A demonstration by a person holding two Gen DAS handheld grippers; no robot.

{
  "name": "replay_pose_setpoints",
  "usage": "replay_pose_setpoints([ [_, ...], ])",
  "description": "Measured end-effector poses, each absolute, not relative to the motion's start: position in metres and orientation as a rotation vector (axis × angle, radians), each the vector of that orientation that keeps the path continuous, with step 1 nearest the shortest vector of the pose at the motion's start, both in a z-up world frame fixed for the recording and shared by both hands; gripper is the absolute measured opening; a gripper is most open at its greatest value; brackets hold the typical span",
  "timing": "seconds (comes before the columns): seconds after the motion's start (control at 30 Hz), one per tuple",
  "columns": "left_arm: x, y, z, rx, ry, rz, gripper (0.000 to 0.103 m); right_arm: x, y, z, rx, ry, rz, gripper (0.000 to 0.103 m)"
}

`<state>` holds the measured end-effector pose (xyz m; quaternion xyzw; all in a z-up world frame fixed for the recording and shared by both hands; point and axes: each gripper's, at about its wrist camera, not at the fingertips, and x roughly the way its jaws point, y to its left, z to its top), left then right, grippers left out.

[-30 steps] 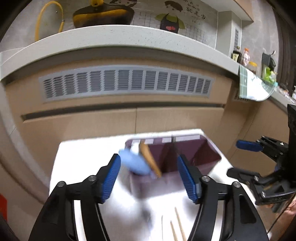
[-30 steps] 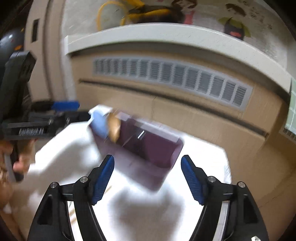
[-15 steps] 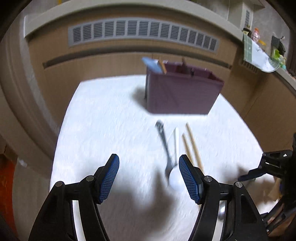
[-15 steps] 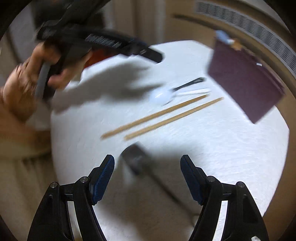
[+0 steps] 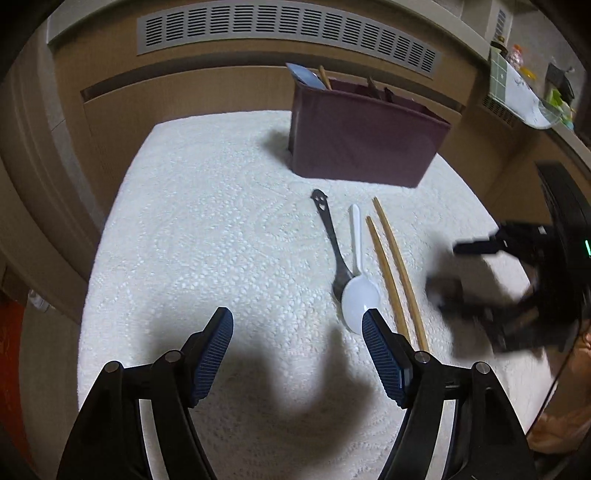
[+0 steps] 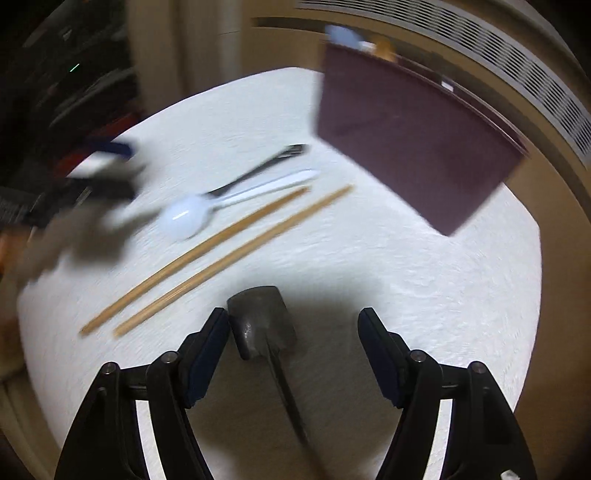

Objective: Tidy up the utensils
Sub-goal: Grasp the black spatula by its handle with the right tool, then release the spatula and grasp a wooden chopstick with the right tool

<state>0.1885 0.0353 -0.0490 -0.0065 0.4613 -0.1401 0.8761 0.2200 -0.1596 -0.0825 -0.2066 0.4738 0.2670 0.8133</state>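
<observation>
On the white textured mat point(image 5: 221, 236) lie a dark metal spoon point(image 5: 330, 236), a white plastic spoon point(image 5: 360, 295) and two wooden chopsticks point(image 5: 391, 273). My left gripper point(image 5: 299, 350) hovers low over the mat, its jaws opening with nothing between them; the white spoon's bowl sits just beyond its right fingertip. My right gripper point(image 6: 293, 347) points down over a dark shovel-shaped spoon point(image 6: 262, 321), which lies between its closing jaws, close to the left pad point(image 6: 210, 347). The maroon utensil holder point(image 6: 413, 140) stands behind, holding a blue spoon point(image 5: 304, 75) and other utensils.
A beige cabinet front with a grey vent grille point(image 5: 288, 33) rises behind the table. The right gripper point(image 5: 498, 280) shows blurred at the right of the left wrist view. A counter with bottles point(image 5: 517, 59) is far right. The mat's edges drop off on all sides.
Both grippers tipped down from the holder and cabinet toward the mat and sank. The right gripper came down over the shovel-shaped spoon. The left one now sits beside the white spoon.
</observation>
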Motion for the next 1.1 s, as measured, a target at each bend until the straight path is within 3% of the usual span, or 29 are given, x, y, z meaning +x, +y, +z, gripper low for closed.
replay_pose_setpoints([
  [0.27,0.184,-0.003,-0.057,0.099,0.943,-0.397,0.072,0.233,-0.165,-0.062,-0.345,0.978,0.494,0.062],
  [0.33,0.186,-0.011,-0.056,0.126,0.927,-0.409,0.068,0.224,-0.170,-0.053,-0.319,0.962,0.499,0.062],
  [0.4,0.193,-0.016,-0.057,0.123,0.931,-0.421,0.055,0.217,-0.177,-0.044,-0.288,0.942,0.491,0.062],
  [0.47,0.202,-0.019,-0.059,0.106,0.942,-0.415,0.054,0.214,-0.185,-0.039,-0.264,0.926,0.477,0.062],
  [0.53,0.208,-0.021,-0.062,0.107,0.952,-0.401,0.054,0.214,-0.182,-0.040,-0.242,0.914,0.439,0.055],
  [0.6,0.211,-0.021,-0.064,0.108,0.957,-0.380,0.055,0.214,-0.184,-0.039,-0.197,0.938,0.425,0.031],
  [0.63,0.211,-0.019,-0.064,0.102,0.959,-0.371,0.055,0.215,-0.183,-0.041,-0.167,0.958,0.437,0.028],
  [0.83,0.204,0.020,-0.054,0.035,0.942,-0.274,0.057,0.232,-0.151,-0.056,0.031,1.068,0.522,0.023],
  [0.97,0.201,0.050,-0.048,-0.026,0.929,-0.225,0.059,0.245,-0.124,-0.072,0.020,1.124,0.455,0.014],
  [1.1,0.198,0.061,-0.045,-0.063,0.919,-0.233,0.059,0.253,-0.108,-0.082,-0.040,1.128,0.376,0.011],
])
